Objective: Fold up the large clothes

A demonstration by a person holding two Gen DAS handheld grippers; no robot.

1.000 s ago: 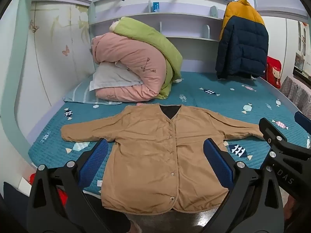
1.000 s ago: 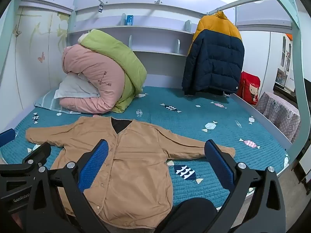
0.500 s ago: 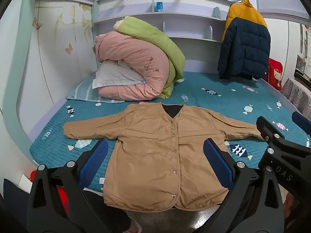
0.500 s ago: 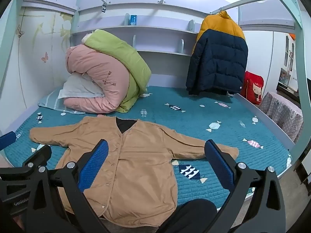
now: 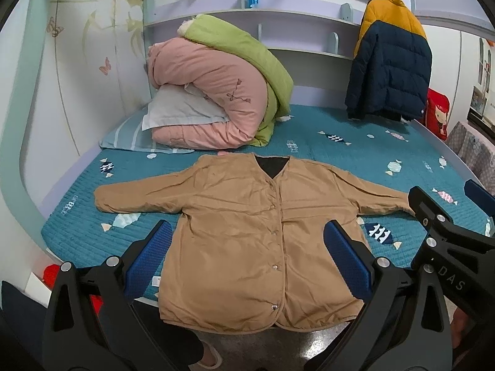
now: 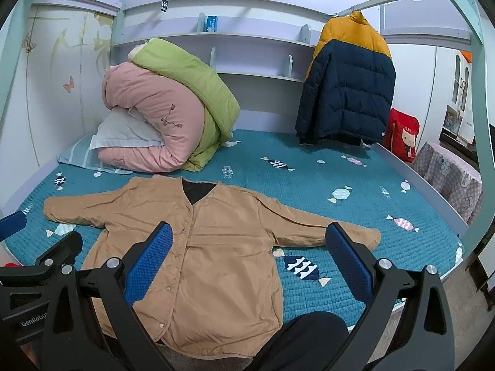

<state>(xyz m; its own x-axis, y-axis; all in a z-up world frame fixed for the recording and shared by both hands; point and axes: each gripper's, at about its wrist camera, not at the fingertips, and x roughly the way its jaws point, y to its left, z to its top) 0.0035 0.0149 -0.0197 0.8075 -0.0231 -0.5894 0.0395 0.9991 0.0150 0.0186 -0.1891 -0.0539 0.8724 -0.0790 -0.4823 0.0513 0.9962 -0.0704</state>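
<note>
A tan coat point(image 5: 247, 232) lies face up on the teal bedspread point(image 5: 340, 154) at the near edge of the bed, buttoned down the front, both sleeves spread out to left and right, its hem hanging slightly over the bed's near edge; the dark lining shows at the V-neck. The left gripper point(image 5: 247, 256) hovers above the coat's lower half with its jaws wide apart, clamping nothing; the right gripper point(image 6: 249, 258) hangs over the coat's right side and sleeve, jaws likewise spread and empty — its arm also shows at the right of the left wrist view. At the far left of the bed a pink quilt point(image 5: 210, 99) is rolled up with a green quilt point(image 5: 247, 52) draped over it, both resting on a pale pillow point(image 5: 179, 111); at the far right a navy and yellow jacket point(image 5: 389, 61) hangs from the frame, a red bag point(image 5: 437, 114) beside it.
</note>
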